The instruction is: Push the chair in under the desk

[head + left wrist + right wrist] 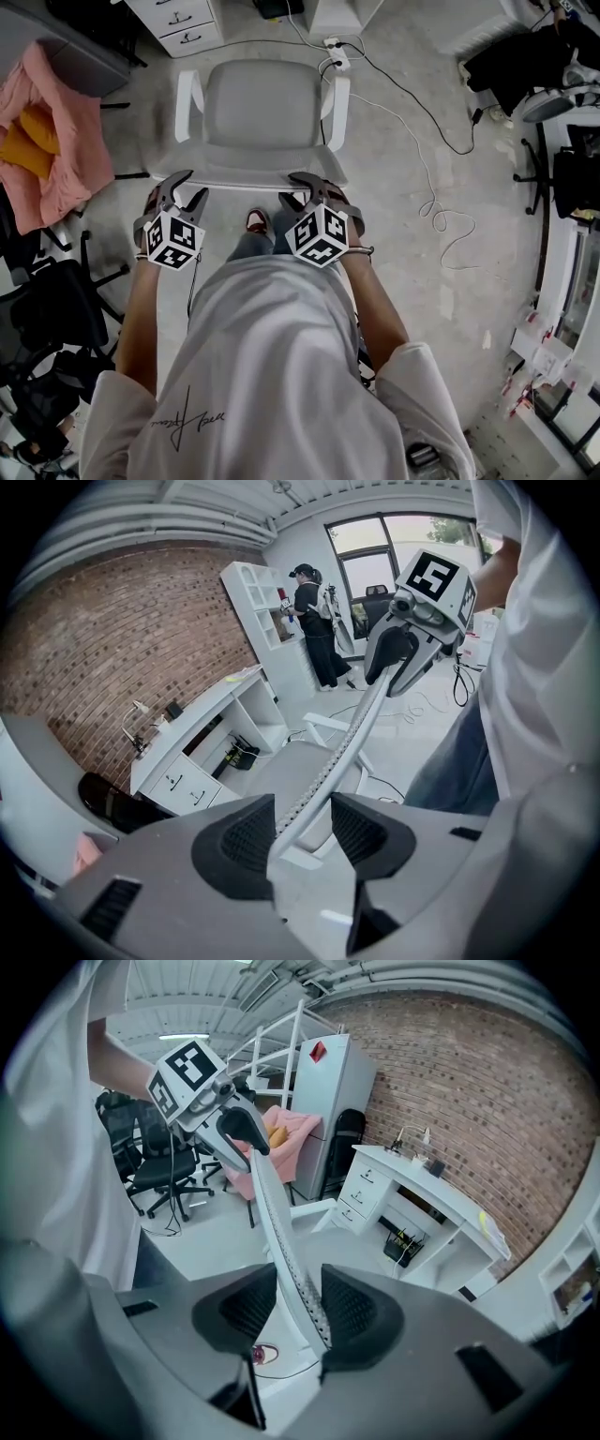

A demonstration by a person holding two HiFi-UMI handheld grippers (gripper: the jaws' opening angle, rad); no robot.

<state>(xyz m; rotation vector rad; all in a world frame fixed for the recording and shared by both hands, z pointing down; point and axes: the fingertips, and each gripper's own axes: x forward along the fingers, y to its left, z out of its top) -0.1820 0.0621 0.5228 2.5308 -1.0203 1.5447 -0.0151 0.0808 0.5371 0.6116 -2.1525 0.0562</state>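
The left gripper [187, 188] and the right gripper [292, 190] are straddling the backrest [248, 179] at its top edge, jaws spread, not clamping. The chair [261, 103] is standing short of the desk [422, 1190].

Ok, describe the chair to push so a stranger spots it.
Find the white desk along the brick wall. The chair faces it, left gripper and right gripper straddling its backrest. It alone is pale with white armrests; the nearby office chairs are black.
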